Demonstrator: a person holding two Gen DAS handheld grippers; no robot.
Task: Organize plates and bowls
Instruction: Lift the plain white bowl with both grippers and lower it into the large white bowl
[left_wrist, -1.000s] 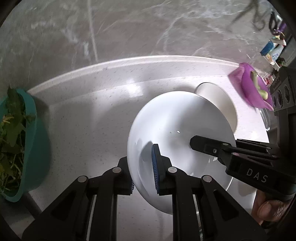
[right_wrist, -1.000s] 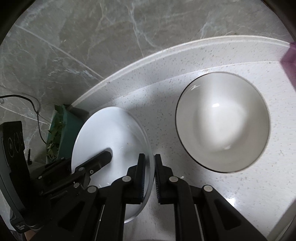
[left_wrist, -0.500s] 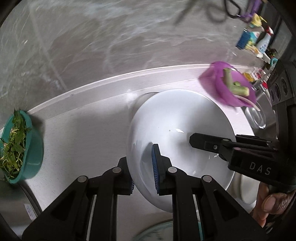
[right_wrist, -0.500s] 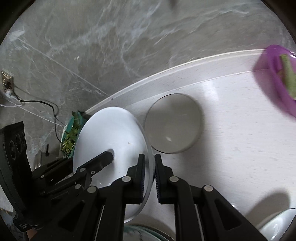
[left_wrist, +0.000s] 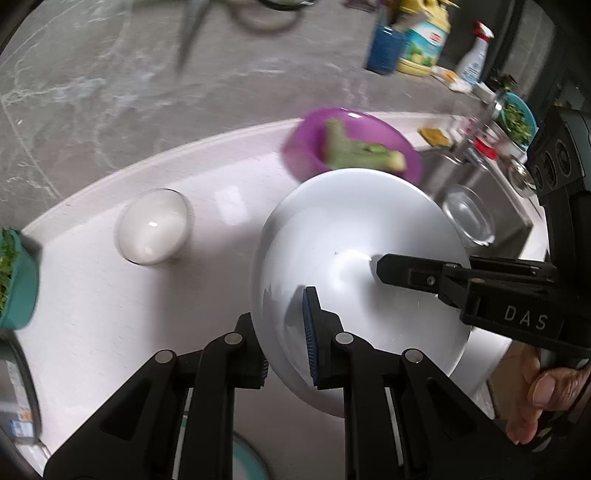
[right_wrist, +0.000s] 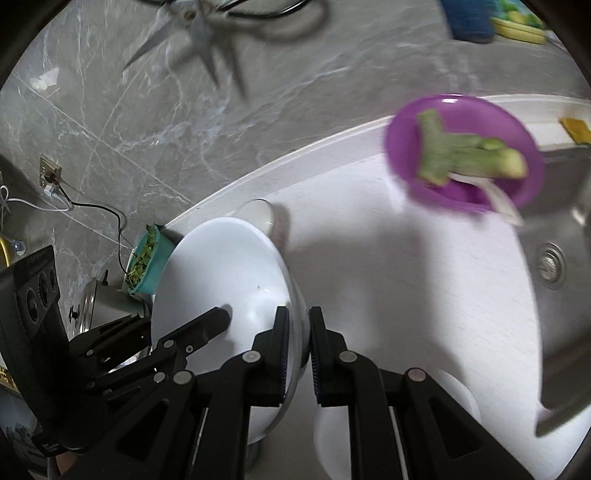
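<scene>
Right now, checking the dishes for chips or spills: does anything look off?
No chips or spills show. The white plate is tilted, clamped by both claws, left and right. Blur hides details.

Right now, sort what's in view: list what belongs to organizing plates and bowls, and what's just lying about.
Job:
- white plate, held by left gripper and right gripper
- white bowl
- glass bowl

Lying about:
- purple bowl of greens
- teal tub
- spray bottle
</scene>
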